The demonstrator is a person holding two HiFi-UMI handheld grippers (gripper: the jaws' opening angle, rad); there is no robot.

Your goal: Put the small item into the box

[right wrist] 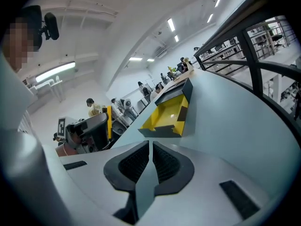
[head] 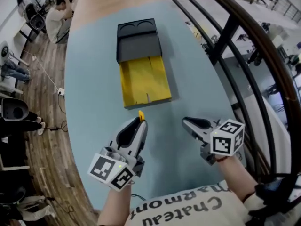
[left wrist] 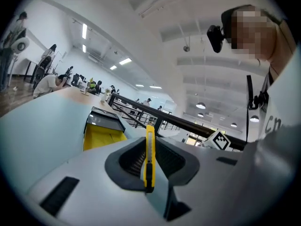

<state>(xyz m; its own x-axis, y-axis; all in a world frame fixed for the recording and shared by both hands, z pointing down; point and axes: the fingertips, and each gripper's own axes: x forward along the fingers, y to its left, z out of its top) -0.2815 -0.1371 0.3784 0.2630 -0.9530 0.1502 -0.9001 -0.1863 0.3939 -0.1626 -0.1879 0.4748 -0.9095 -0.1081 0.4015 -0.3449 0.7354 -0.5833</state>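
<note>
Jaws of left gripper (head: 140,121) clamped on yellow plastic utility knife (left wrist: 149,149), near open black-and-yellow box (head: 141,79). Jaws of right gripper (head: 186,122) together, also near box.

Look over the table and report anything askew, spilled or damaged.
Nothing stands out. The box sits flat on the table, its yellow tray slid out of the black sleeve and empty. The yellow cutter is clamped on edge in the left gripper; the right gripper is shut on nothing.
</note>
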